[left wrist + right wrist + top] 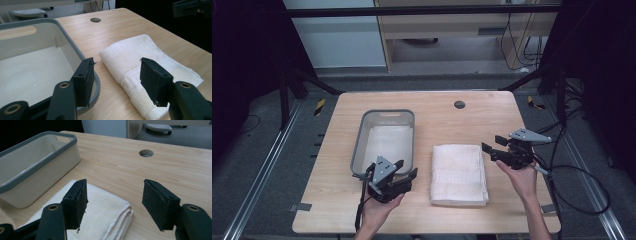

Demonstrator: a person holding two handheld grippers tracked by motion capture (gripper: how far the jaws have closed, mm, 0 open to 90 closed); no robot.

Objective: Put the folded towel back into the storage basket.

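While both grippers, left (404,170) and right (492,146), hold jaws wide and empty, approach the folded white towel (459,172) squarely beside the grey basin (384,114).

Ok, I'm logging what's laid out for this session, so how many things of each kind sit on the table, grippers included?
Folded white towel: 1
Grey-rimmed tub: 1
Grippers: 2, the left gripper and the right gripper, both open and holding nothing
Total: 4
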